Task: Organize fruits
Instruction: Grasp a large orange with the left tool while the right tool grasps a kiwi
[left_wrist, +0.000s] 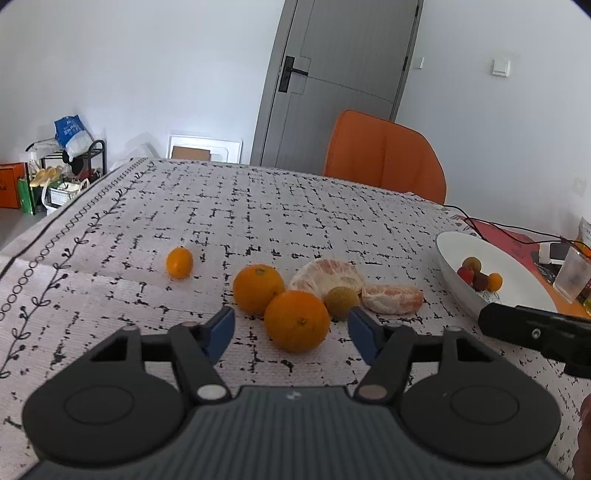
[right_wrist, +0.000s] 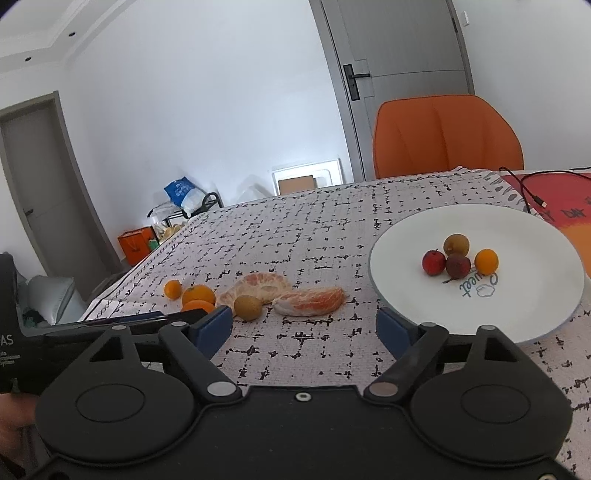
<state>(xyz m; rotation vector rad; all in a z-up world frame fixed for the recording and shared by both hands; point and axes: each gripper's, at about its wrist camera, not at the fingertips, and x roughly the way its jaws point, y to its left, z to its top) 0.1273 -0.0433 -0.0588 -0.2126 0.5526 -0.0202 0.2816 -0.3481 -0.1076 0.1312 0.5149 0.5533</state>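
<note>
On the patterned tablecloth lie a near orange (left_wrist: 297, 320), a second orange (left_wrist: 257, 288) behind it, a small kumquat (left_wrist: 179, 262), a brown round fruit (left_wrist: 341, 302) and two peeled citrus pieces (left_wrist: 327, 277) (left_wrist: 393, 298). My left gripper (left_wrist: 291, 330) is open, its blue pads either side of the near orange without touching it. My right gripper (right_wrist: 303, 325) is open above bare cloth, short of the brown fruit (right_wrist: 248, 307) and a peeled piece (right_wrist: 310, 301). The white plate (right_wrist: 517, 314) to its right holds several small fruits (right_wrist: 458, 258).
An orange chair (right_wrist: 447, 136) stands behind the table's far edge. A black cable (right_wrist: 528, 192) crosses a red mat at the far right. A clear cup (left_wrist: 572, 278) stands beyond the plate (left_wrist: 454, 273). The left tool's body (right_wrist: 92, 325) reaches in beside the right gripper.
</note>
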